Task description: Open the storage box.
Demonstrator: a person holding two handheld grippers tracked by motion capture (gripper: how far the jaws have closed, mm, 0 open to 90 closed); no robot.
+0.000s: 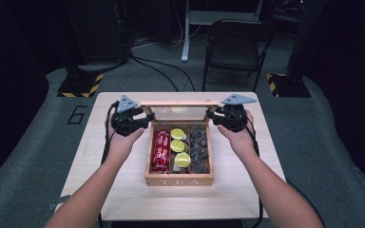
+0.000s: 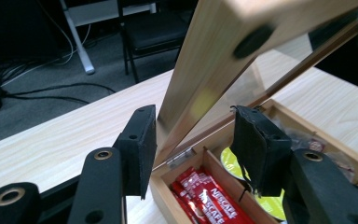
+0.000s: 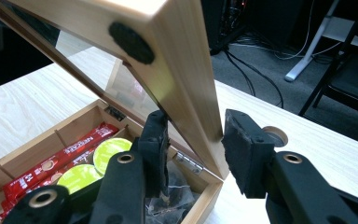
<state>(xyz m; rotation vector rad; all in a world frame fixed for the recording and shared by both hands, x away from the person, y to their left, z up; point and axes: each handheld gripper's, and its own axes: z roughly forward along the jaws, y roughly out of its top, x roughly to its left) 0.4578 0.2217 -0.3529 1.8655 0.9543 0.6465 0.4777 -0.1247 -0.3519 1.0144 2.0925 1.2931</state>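
**High view: wooden tea box held open at both lid edges**

High view shows a pale wood-grain surface [image 1: 123, 190] standing on grey carpet in a dim room. Beyond the far edge of the tea box [image 1: 179, 179] stand a black folding chair [image 1: 235, 47] and a white stand leg, with cables running across the floor, yellow-and-black hazard-striped bases to either side, and a "6" marked on the carpet to the box's left.

The tea box sits near the middle of the surface, its front panel lettered "TEA" facing the person, its long axis running from the person toward the chair. Three compartments run along that axis: red sachets [image 1: 161, 151] in the left one, yellow-topped pods [image 1: 180, 147] in the middle, dark wrapped pieces [image 1: 200, 149] in the right. The glass-paned lid [image 1: 179, 108] is raised on rear hinges, tilted up and back from the box's far edge.

Left tongs [image 1: 145, 121] are at the lid's left edge; in the left gripper view the tongs [image 2: 193, 149] straddle the wooden lid frame [image 2: 205, 70], jaws parted, with the left pad beside the frame; contact is unclear. Right tongs [image 1: 212, 115] are at the lid's right edge; in the right gripper view the tongs [image 3: 193, 154] bracket the frame [image 3: 186, 79], the inner pad close against it, a narrow gap at the outer pad.
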